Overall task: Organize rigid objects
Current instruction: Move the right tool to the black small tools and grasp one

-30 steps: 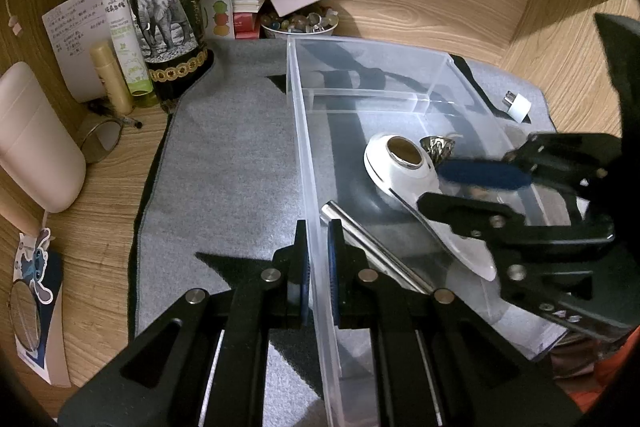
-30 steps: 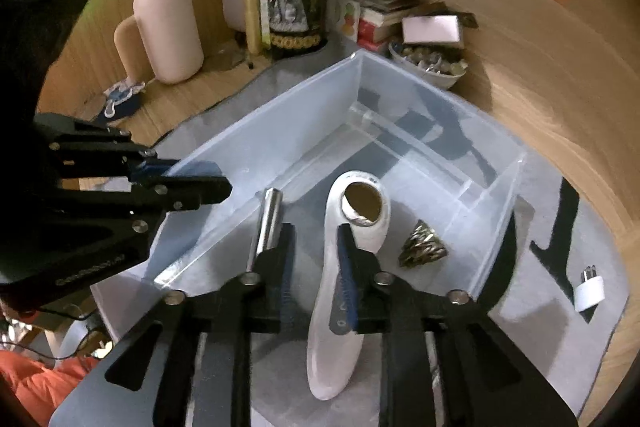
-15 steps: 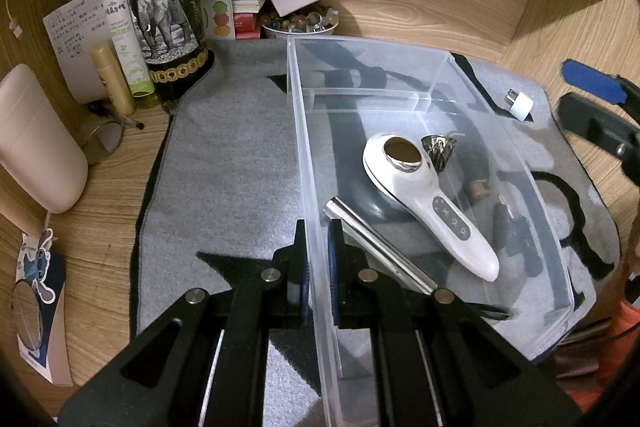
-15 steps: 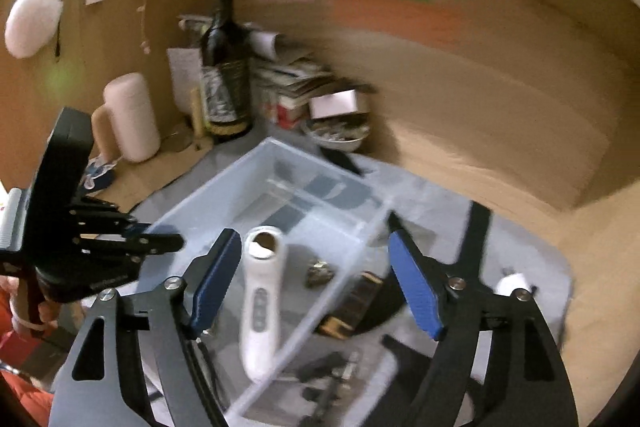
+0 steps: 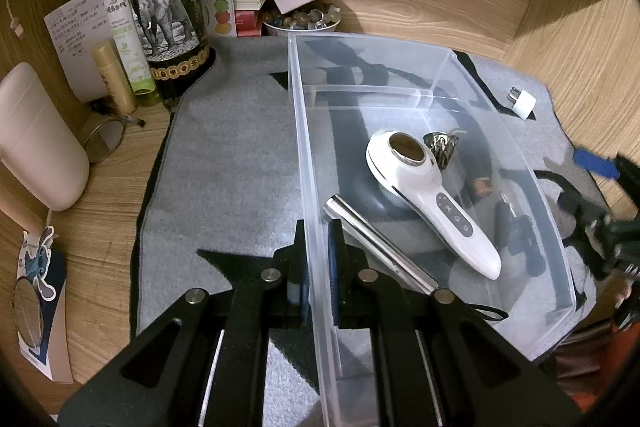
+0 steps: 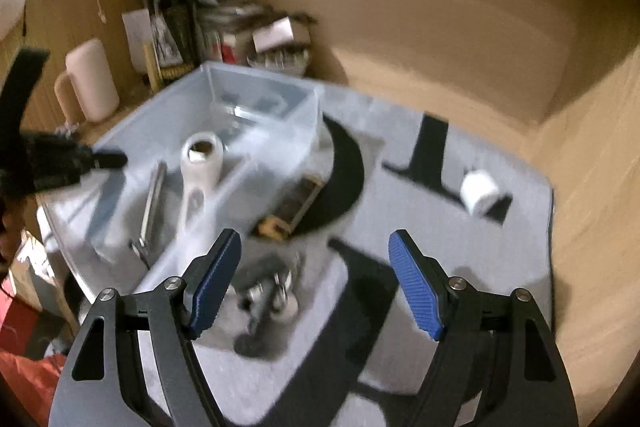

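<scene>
1. Change: one second earlier the right claw [image 6: 316, 287] stood narrow over the handle of the white handheld device [image 5: 428, 195] inside the clear plastic bin [image 5: 548, 211]. It has since spread and withdrawn from the bin toward the person's right.
2. Result: the white handheld device now lies free on the bin floor, beside a metal bar [image 5: 376, 243] and a small faceted metal piece [image 5: 440, 147]. This deposit is judged complete.
3. Right claw state: wide, with nothing between the blue pads [image 6: 216, 283]. It points steeply down at the grey mat [image 5: 232, 167] outside the bin.
4. Remaining items, right wrist view (blurred): a dark metal-fitted object [image 6: 268, 303] just ahead of the right claw; a flat brown-and-yellow item [image 6: 292, 207] against the bin's outer wall; a white plug adapter [image 6: 480, 193] well apart at the far side of the mat. The dark object is the probable next pick.
5. Left claw [image 5: 318, 263] state: narrow, clamped on the near wall of the bin, one finger outside and one inside. It has not moved over the last second; its pose is angled downward.
6. Function: the left claw is judged to steady the bin on the tabletop [image 5: 104, 195] during loading.
</scene>
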{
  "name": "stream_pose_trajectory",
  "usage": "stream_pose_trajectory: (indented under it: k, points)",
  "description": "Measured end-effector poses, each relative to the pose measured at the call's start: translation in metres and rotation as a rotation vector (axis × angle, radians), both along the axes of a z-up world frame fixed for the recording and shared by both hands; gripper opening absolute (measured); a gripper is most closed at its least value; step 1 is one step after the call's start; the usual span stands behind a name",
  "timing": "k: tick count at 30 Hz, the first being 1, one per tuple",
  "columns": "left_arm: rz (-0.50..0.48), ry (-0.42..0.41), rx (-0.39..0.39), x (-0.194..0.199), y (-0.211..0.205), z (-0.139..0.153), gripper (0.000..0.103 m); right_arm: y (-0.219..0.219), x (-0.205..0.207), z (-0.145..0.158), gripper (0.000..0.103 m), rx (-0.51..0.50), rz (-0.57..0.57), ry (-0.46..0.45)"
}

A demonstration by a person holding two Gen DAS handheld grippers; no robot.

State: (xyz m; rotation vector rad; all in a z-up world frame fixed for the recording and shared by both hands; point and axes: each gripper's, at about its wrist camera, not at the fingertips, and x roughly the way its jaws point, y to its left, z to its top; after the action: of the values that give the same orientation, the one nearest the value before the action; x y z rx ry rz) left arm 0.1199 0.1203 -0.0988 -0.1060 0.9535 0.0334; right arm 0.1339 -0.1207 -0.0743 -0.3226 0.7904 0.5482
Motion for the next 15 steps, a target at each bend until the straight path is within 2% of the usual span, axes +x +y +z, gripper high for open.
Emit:
stream_pose_trajectory:
  k: [12, 14, 15]
  points:
    - [0.011, 0.002, 0.006, -0.001, -0.001, -0.001, 0.008, -0.003, -0.014, -0.039, 0.073, 0.011, 0.015, 0.121]
    - [0.011, 0.002, 0.007, -0.001, -0.001, -0.001, 0.008, -0.001, -0.016, -0.044, 0.068, 0.006, 0.023, 0.133]
    - [0.011, 0.002, 0.007, -0.001, -0.001, -0.001, 0.008, 0.001, -0.016, -0.047, 0.06, 0.003, 0.029, 0.143]
